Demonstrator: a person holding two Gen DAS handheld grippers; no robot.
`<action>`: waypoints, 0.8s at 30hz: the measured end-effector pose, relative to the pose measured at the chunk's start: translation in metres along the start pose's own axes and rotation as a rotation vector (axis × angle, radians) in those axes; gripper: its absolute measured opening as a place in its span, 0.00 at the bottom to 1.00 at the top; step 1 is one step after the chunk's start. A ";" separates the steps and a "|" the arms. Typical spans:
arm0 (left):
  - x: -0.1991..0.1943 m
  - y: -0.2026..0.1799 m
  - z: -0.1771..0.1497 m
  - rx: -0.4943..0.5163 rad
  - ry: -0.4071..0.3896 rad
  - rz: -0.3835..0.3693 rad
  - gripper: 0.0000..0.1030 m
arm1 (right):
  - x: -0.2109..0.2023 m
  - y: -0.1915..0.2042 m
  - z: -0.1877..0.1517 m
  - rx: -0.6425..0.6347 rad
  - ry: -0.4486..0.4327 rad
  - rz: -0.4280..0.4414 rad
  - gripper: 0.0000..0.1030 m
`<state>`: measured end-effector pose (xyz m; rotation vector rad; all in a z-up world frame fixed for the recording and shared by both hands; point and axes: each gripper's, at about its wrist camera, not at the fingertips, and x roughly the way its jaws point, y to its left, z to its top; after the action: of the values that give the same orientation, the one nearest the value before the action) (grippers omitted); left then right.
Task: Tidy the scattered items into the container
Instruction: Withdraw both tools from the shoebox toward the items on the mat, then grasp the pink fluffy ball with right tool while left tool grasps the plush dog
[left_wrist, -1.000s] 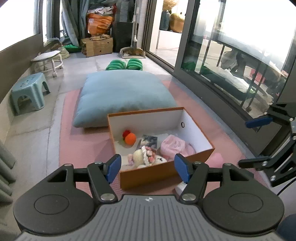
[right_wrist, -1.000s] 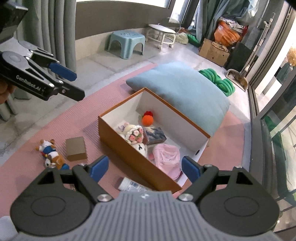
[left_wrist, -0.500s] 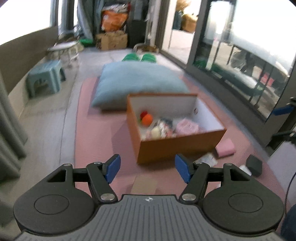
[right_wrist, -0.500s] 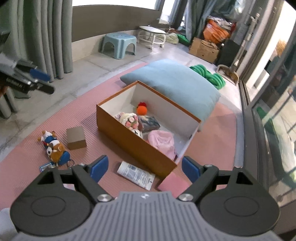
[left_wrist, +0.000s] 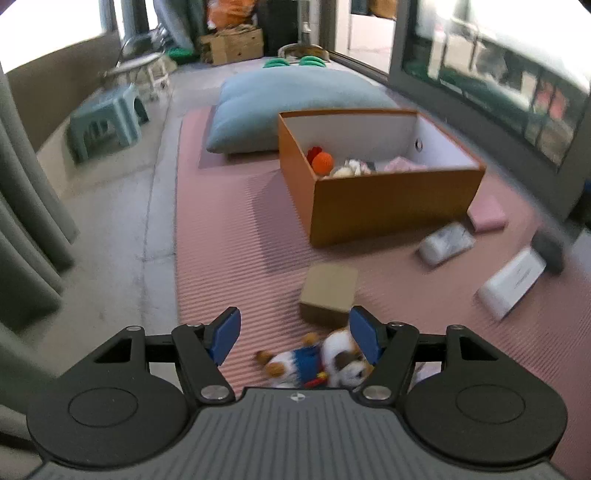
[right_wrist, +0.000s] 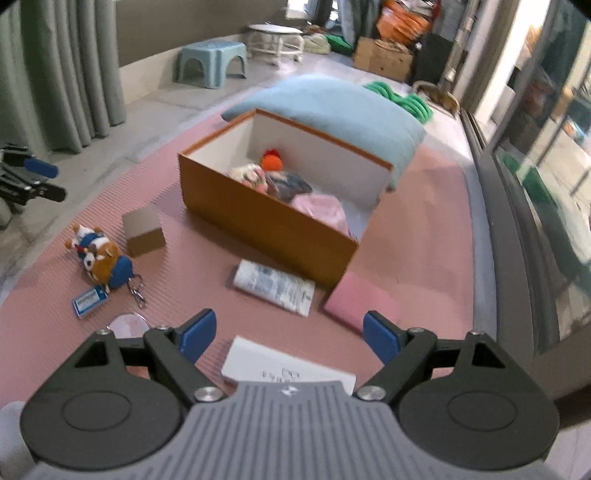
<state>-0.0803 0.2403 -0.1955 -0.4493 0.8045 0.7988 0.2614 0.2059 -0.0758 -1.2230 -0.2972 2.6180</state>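
Observation:
An open orange box (left_wrist: 388, 206) (right_wrist: 258, 218) stands on the pink mat and holds an orange ball (left_wrist: 322, 161), a plush and pink cloth. My left gripper (left_wrist: 295, 338) is open, low over a plush dog keychain (left_wrist: 314, 363) (right_wrist: 96, 251), with a small brown box (left_wrist: 328, 291) (right_wrist: 143, 230) just beyond. My right gripper (right_wrist: 288, 334) is open above a white flat box (right_wrist: 284, 365) (left_wrist: 511, 282). A white tube pack (right_wrist: 275, 286) (left_wrist: 445, 243) and a pink pad (right_wrist: 360, 302) (left_wrist: 485, 218) lie by the box's near side.
A blue cushion (left_wrist: 291, 99) lies behind the box. A blue stool (left_wrist: 107, 125) and curtains (right_wrist: 62, 74) are at the left, glass doors (right_wrist: 535, 147) at the right. A blue tag (right_wrist: 88, 297) and a round clear disc (right_wrist: 127, 325) lie on the mat. A dark object (left_wrist: 548, 249) sits by the white box.
Both grippers have pulled back from the box and dropped toward the mat. The left now hangs over the plush dog, the right over the white flat box. Both stayed open.

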 end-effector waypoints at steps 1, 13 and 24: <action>0.001 -0.002 -0.004 0.027 0.001 0.006 0.75 | 0.002 -0.001 -0.005 0.014 0.007 -0.006 0.86; 0.030 -0.007 -0.033 0.201 -0.009 -0.028 0.76 | 0.030 0.035 -0.062 0.120 0.116 0.039 0.86; 0.070 -0.038 -0.042 0.344 0.027 -0.078 0.79 | 0.055 0.093 -0.080 0.125 0.181 0.134 0.86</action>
<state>-0.0399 0.2219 -0.2743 -0.1832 0.9234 0.5688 0.2776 0.1405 -0.1922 -1.4690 -0.0186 2.5646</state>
